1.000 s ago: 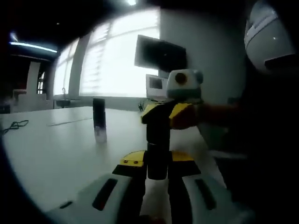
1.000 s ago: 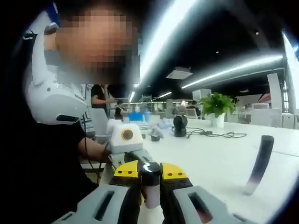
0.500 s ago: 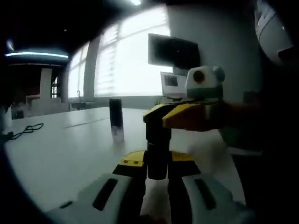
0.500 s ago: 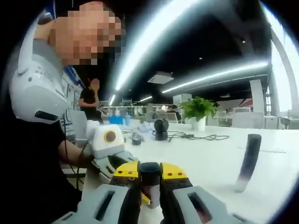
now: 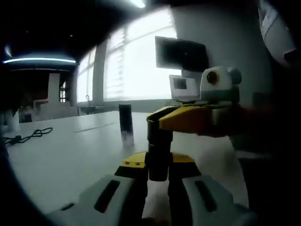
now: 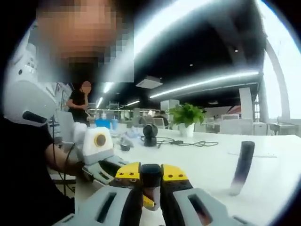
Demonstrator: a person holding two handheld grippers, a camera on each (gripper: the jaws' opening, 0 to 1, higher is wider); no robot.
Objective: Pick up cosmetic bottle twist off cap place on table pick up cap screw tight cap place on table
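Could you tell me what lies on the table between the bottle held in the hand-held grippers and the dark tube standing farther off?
Nothing: in the left gripper view, bare white table separates the bottle from the standing tube.

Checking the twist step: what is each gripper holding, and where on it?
Left gripper clamps the cosmetic bottle by its lower body; right gripper pinches its black cap.

Yellow-tipped grey claw point(image 5: 159, 162), seemingly black bottle point(image 5: 159, 150), white table point(image 5: 70, 160).

Bright windows point(image 5: 136, 61); white table point(image 5: 61, 155); ceiling striplights point(image 6: 207, 81)
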